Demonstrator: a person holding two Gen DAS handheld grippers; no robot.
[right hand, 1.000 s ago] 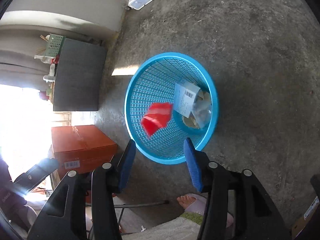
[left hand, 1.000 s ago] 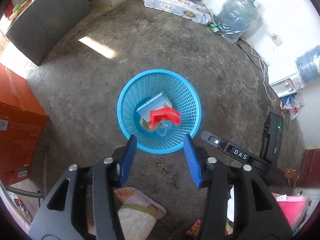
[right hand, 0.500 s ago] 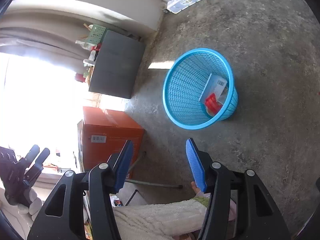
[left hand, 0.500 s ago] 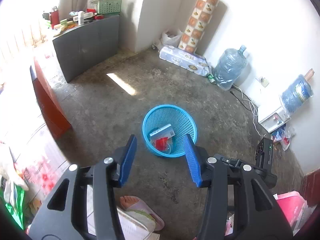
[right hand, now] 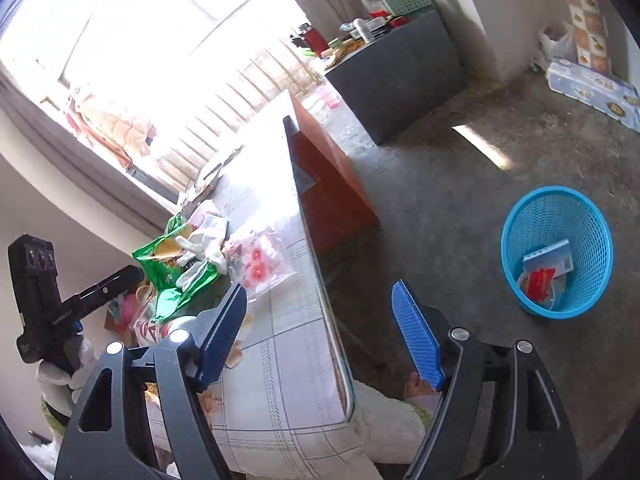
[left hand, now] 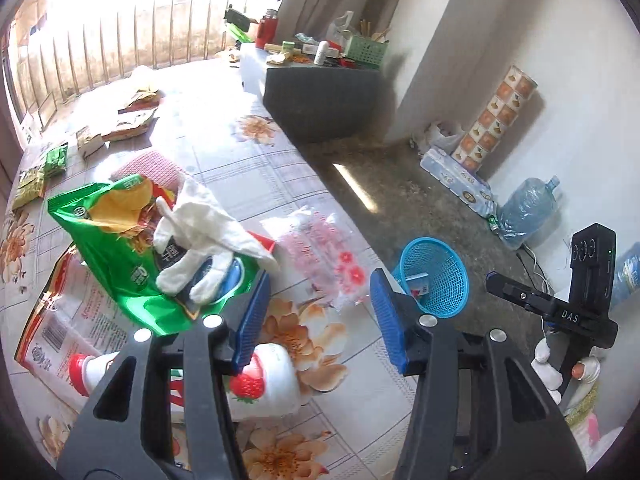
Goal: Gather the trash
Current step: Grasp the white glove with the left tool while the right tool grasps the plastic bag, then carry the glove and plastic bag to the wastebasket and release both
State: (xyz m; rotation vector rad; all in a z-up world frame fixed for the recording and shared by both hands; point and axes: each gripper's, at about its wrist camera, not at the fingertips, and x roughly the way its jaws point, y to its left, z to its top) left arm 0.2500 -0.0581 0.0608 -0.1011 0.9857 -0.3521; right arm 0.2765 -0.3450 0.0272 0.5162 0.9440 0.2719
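Note:
A blue mesh trash basket [left hand: 442, 280] [right hand: 560, 248] stands on the concrete floor, holding a white box and a red wrapper [right hand: 538, 280]. On the floral table [left hand: 280, 184] lie a green snack bag [left hand: 120, 248], a white glove [left hand: 200, 228], a clear pink-flowered plastic bag [left hand: 320, 248], a red-printed wrapper [left hand: 60, 320] and a strawberry milk bottle [left hand: 256, 380]. My left gripper [left hand: 320, 320] is open and empty above the table's near edge, over the bottle. My right gripper [right hand: 320, 336] is open and empty over the table's edge [right hand: 320, 280].
An orange box [right hand: 328, 168] stands under the table. A dark cabinet [left hand: 320, 100] with clutter sits by the wall. A water jug [left hand: 524, 208] and a pack of tissue rolls [left hand: 456, 180] lie along the far wall. Small green packets [left hand: 40, 172] lie far left on the table.
Both grippers have risen and swung away from above the basket toward the table. The red wrapper that was falling now lies in the basket. Both grippers stay open.

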